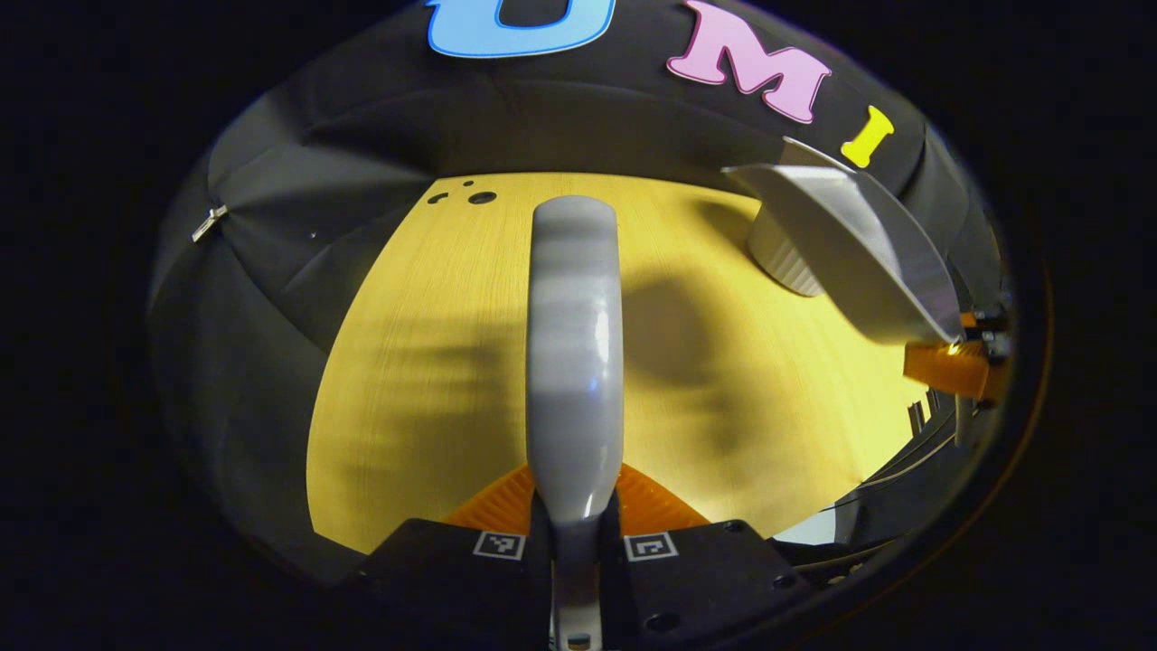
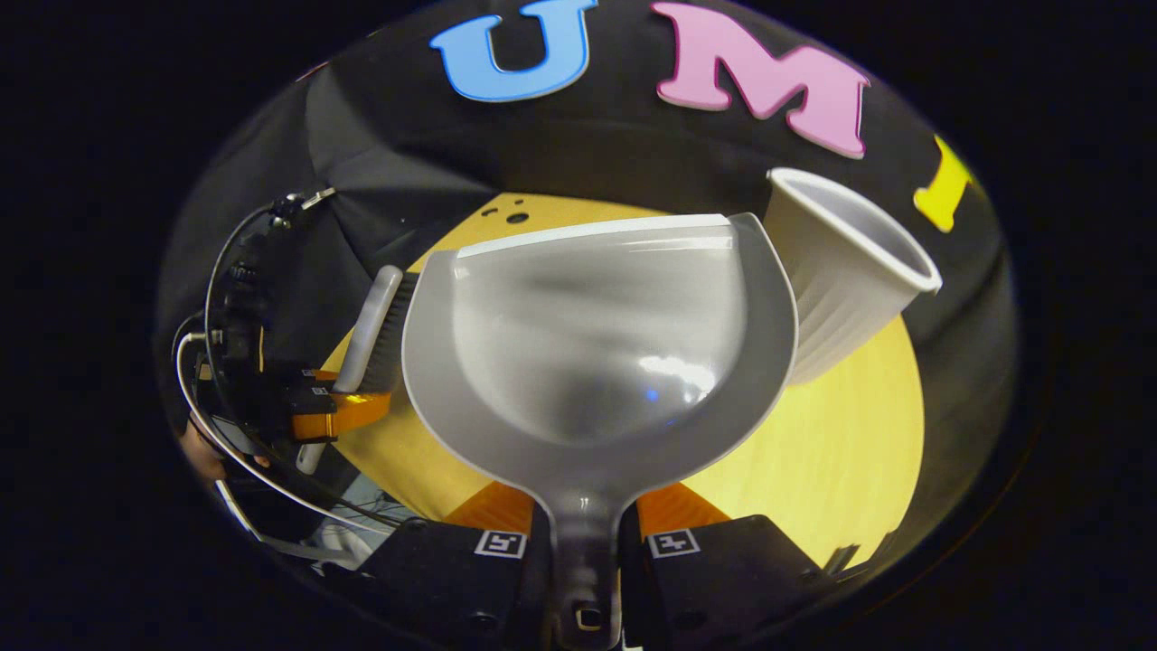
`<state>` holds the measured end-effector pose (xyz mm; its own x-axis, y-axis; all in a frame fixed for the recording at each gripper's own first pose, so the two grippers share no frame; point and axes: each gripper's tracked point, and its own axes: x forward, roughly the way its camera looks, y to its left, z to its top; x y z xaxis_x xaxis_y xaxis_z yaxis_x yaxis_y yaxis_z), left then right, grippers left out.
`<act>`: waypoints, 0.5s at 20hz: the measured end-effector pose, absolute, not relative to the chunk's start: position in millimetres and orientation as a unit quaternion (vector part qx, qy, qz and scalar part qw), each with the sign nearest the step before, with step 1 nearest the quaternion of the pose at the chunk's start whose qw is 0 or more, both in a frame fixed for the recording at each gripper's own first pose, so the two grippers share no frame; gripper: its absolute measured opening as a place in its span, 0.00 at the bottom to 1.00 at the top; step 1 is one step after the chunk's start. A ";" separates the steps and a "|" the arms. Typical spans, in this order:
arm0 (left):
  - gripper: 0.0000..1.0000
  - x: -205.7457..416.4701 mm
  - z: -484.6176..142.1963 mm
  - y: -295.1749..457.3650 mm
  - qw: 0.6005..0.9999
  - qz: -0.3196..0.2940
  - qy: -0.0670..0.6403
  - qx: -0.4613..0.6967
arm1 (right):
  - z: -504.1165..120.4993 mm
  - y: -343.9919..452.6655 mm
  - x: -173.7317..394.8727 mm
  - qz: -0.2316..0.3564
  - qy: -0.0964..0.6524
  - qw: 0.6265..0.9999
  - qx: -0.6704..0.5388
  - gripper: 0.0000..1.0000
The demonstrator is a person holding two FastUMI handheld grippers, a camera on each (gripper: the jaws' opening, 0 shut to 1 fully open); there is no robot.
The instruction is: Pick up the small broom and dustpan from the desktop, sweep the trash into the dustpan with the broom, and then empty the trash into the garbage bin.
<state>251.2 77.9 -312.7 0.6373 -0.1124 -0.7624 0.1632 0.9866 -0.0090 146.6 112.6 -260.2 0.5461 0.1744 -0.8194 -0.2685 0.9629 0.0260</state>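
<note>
My left gripper [image 1: 576, 495] is shut on the small grey broom [image 1: 575, 353], which points straight ahead above the yellow desktop [image 1: 434, 380]. In the right gripper view that broom [image 2: 366, 330] and the left gripper [image 2: 339, 411] stand off to the left. My right gripper [image 2: 586, 508] is shut on the handle of the grey dustpan [image 2: 597, 353], whose bowl looks bare. From the left gripper view the dustpan [image 1: 850, 253] hangs lifted at the right, held by the right gripper [image 1: 958, 362]. The white ribbed garbage bin [image 2: 841, 271] stands just beyond the pan's right rim, partly hidden behind the pan [image 1: 785, 258].
The black cloth wall runs close behind and to the left of the desktop [image 2: 832, 434]. A few small dark holes [image 1: 482, 197] mark the far corner. Cables [image 2: 235, 452] and a hand [image 2: 201, 452] trail behind the left gripper.
</note>
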 end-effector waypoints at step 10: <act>0.26 278.0 -370.6 83.0 0.869 -0.064 0.489 0.036 | -361.7 106.3 141.7 0.071 0.545 0.835 -0.023 0.34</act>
